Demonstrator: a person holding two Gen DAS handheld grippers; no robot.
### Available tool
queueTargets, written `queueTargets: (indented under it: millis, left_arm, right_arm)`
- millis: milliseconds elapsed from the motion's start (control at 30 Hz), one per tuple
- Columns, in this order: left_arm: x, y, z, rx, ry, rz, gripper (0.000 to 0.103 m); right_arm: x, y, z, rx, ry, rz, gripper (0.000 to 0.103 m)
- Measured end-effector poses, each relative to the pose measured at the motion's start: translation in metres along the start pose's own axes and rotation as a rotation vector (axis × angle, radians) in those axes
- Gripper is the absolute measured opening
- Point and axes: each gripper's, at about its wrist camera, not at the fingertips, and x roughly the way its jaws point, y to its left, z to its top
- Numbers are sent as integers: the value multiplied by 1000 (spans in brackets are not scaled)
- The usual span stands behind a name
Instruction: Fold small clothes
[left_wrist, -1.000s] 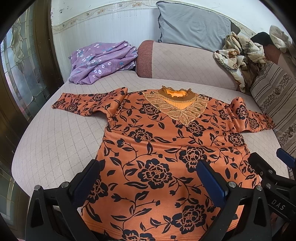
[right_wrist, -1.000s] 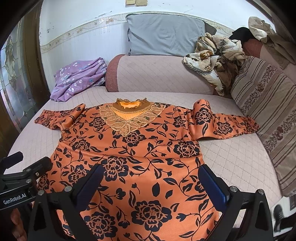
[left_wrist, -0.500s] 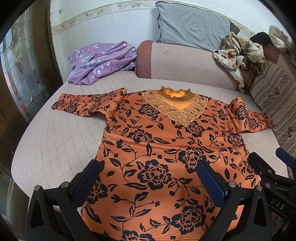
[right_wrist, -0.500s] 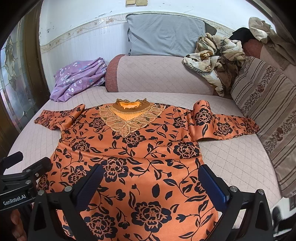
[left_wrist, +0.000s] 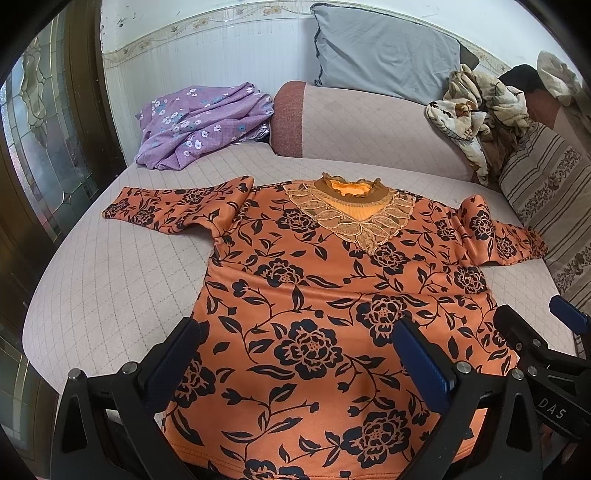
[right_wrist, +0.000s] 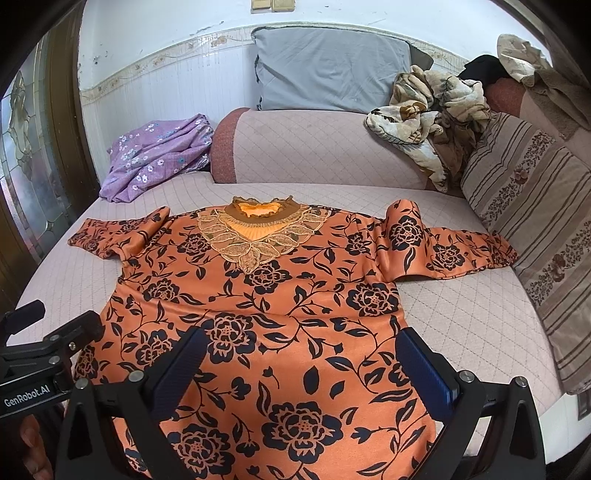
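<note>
We counted one orange top (left_wrist: 325, 295) spread flat, with two sleeves, one toward nine o'clock and one toward three. One purple cloth (left_wrist: 203, 122) lay at eleven o'clock. One grey pillow (right_wrist: 328, 70) stood at twelve, one crumpled blanket (right_wrist: 428, 122) at one o'clock, one striped cushion (right_wrist: 535, 221) at three. We saw two grippers, left (left_wrist: 295, 354) and right (right_wrist: 299, 362), each with two parted fingers.

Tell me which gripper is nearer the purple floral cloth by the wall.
Left. The left gripper hangs open over the orange top's hem on the side toward the purple floral cloth. The right gripper hangs open further along the hem, away from it.
</note>
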Motion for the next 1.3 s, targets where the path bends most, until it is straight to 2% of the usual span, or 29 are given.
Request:
queueTargets:
  millis: [867,967,1067,1133,1200,1300]
  left_arm:
    - [6,1,0,-1,7,-4,103]
    - [16,16,5,-27,19,-14,103]
    - [36,55,15,-114,44,-11,103]
    - [55,91,21,-192,53,38,103]
    - [77,130,25,-258,66,107,103]
    - [108,181,32,-326,91,237,103]
  right_arm:
    - [6,3,-2,-7,12,9,103]
    - [12,-6,-1,25,35,52,103]
    - [20,-46,3,136,45,127,103]
    - [27,-81,5,230,39,168,103]
    - [39,-137,8,371,13,211,103]
    - [69,-220,10,570,18,206,103]
